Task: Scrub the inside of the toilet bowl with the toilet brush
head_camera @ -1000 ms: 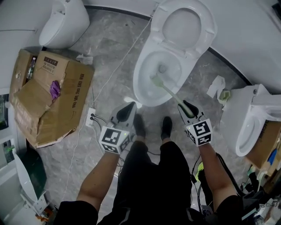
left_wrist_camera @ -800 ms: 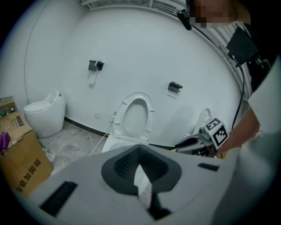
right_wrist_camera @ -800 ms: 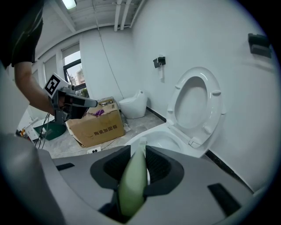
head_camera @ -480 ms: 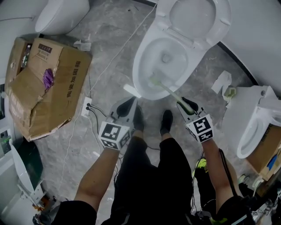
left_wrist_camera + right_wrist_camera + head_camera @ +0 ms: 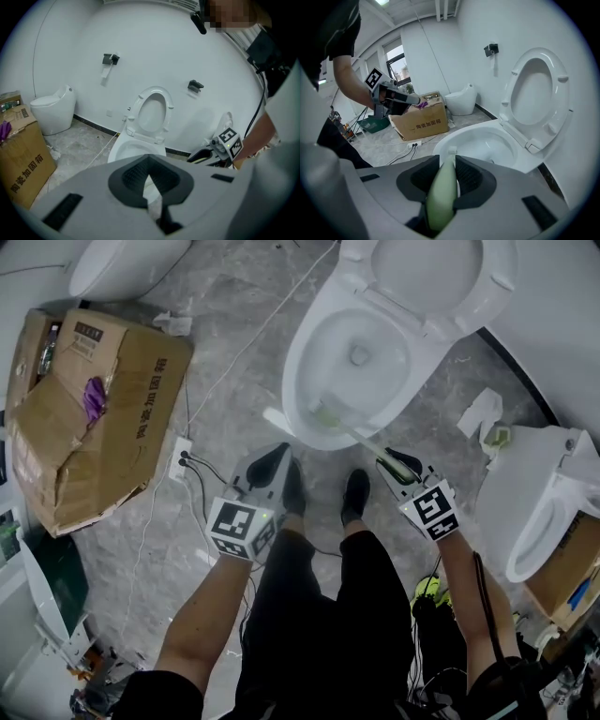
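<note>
Currently, right gripper (image 5: 400, 468) is clamped on the pale green handle of the toilet brush (image 5: 356, 437), jaws pinching it from both sides. Brush head sits inside the toilet bowl (image 5: 298, 362), against the near inner wall just under the rim. Seat (image 5: 563, 108) is raised. Left gripper (image 5: 270, 468) hangs over the floor (image 5: 234, 381) beside the bowl's front, jaws drawn together, nothing between them.

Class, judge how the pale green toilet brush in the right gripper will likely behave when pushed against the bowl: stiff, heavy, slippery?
The toilet brush has a long thin handle that probably flexes slightly under pressure. It looks plastic, so it is likely light. Its smooth handle might twist in the right gripper, which clamps only its end.
</note>
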The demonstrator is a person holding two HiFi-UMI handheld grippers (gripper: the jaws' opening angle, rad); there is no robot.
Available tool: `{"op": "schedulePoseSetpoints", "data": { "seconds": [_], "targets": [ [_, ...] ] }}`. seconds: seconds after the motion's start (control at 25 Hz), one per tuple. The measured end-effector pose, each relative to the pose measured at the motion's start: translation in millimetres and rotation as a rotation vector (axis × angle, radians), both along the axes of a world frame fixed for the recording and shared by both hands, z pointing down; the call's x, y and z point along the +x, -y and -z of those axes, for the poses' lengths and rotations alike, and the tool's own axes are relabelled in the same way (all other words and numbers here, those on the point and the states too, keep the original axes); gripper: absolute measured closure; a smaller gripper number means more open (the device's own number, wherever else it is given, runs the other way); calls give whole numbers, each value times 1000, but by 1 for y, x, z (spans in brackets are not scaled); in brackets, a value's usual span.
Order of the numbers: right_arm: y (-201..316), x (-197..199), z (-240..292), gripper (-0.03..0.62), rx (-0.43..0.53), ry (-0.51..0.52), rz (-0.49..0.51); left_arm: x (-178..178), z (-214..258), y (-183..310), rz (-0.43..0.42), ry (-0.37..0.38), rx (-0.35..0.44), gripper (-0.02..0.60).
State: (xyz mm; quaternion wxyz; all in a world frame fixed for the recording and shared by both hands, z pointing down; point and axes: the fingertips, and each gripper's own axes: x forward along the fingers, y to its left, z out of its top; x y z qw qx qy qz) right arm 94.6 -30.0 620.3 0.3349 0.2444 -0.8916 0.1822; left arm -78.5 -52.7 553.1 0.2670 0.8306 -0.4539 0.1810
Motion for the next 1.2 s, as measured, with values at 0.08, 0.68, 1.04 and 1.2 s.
{"op": "schedulePoseSetpoints", "data": {
  "seconds": [0.08, 0.68, 1.04, 1.2],
  "targets": [
    [-1, -2, -6, 482, -6, -6, 20, 0, -5, 0, 5, -2, -5, 572],
    [1, -22, -21, 482, -31, 4, 66, -7, -19, 5, 12, -13, -21, 572],
    [9, -32, -21, 482, -30, -1, 43, -8, -18, 11, -6, -14, -27, 572],
    [15, -36, -21, 482, -31, -6, 27, -8, -17, 14, -20, -13, -29, 572]
  ]
}}
